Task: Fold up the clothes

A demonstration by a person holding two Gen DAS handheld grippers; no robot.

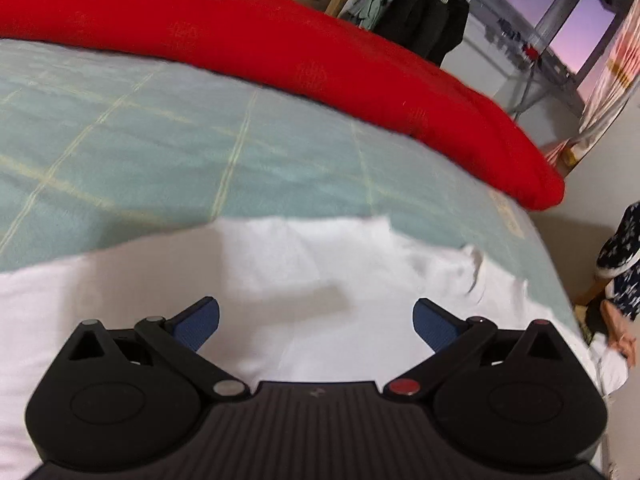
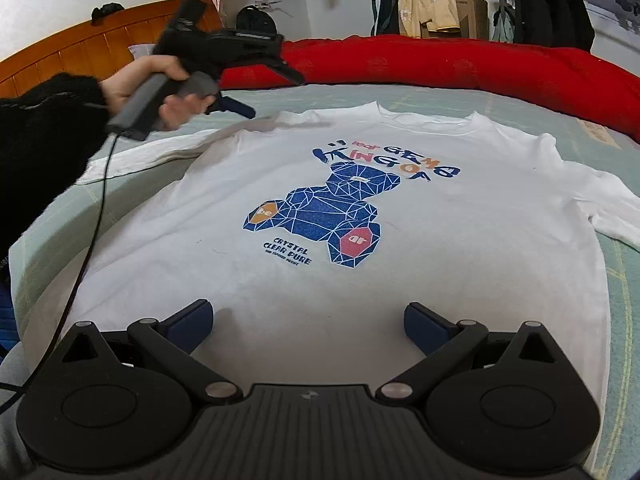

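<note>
A white cotton T-shirt (image 2: 400, 216) with a blue geometric bear print lay spread flat, print side up, on a bed covered by a pale green checked sheet (image 1: 160, 140), its collar toward the far side and both short sleeves stretched out. Beyond the collar a thick red quilt (image 2: 460, 64) was bunched along the far edge of the bed, apart from the shirt. The right claw (image 2: 308, 322) hung low over the shirt's hem with its blue-padded fingers (image 2: 192, 324) spread wide and nothing between them. The left claw (image 1: 316, 320) was also spread wide and empty, poised above white cloth at the shirt's sleeve end; in the right wrist view a hand (image 2: 152, 88) in a black fuzzy sleeve (image 2: 44, 140) gripped its grey handle above the left sleeve of the shirt, a black cable (image 2: 96, 216) trailing down from it across the bed
</note>
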